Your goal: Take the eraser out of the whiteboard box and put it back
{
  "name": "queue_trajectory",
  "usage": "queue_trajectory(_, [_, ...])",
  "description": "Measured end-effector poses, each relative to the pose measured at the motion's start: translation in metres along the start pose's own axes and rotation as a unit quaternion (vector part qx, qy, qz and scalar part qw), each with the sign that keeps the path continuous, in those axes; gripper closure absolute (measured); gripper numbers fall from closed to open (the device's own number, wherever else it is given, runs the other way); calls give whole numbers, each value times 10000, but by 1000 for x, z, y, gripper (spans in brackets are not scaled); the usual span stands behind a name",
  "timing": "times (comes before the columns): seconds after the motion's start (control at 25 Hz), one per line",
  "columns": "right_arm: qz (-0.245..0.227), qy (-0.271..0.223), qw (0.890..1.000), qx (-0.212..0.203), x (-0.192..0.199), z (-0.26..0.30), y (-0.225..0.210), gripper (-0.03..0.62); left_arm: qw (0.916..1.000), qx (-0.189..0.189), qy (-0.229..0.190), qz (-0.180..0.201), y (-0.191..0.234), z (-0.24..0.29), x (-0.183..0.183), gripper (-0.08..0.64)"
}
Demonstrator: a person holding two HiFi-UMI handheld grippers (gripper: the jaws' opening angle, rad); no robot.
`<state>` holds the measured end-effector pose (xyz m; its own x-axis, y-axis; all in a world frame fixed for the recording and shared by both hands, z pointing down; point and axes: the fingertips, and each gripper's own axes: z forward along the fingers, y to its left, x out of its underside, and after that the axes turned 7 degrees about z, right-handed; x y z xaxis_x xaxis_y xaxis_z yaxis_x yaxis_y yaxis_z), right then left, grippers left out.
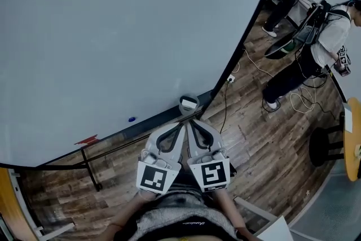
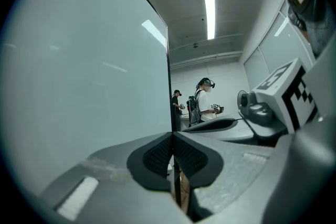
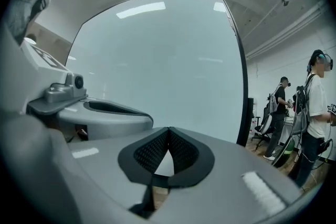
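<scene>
1. While nothing is gripped yet, the whiteboard [image 1: 113,36] fills the left.
2. Next, the left tongs [image 1: 181,124] are pressed together and empty, aimed along the board's edge.
3. Just ahead at the bottom corner sits the box [image 1: 182,100]; the pale piece inside is probably the eraser [image 1: 189,104].
4. Beside the left, the right tongs [image 1: 192,122] are closed and empty too, likely paired for approach.

Smooth glossy whiteboard [image 1: 113,36], wood-plank floor [image 1: 265,144] — matt grey plastic left gripper [image 2: 171,136], ribbed black pads [image 2: 157,157]
</scene>
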<state>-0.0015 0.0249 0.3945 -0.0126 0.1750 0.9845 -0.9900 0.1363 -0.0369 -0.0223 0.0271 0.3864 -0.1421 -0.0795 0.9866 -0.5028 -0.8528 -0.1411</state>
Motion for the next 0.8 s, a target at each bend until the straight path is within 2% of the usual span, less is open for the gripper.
queue_trajectory(0.12, [-19, -74, 10000, -23, -5, 16, 2, 591, 10000, -40, 2, -67, 16, 2, 3, 559])
queue_trajectory(0.36, [-126, 92, 9998, -113, -5, 32, 6, 591, 9995, -166, 130, -244, 34, -1, 14, 559])
queue_trajectory(0.56, [-197, 253, 9989, -353, -1, 46, 12, 591, 9983, -235, 167, -498, 48, -2, 21, 558])
queue_trajectory(0.8, [-227, 176, 9974, -655, -4, 61, 10, 591, 9960, -564, 267, -634, 60, -2, 28, 560])
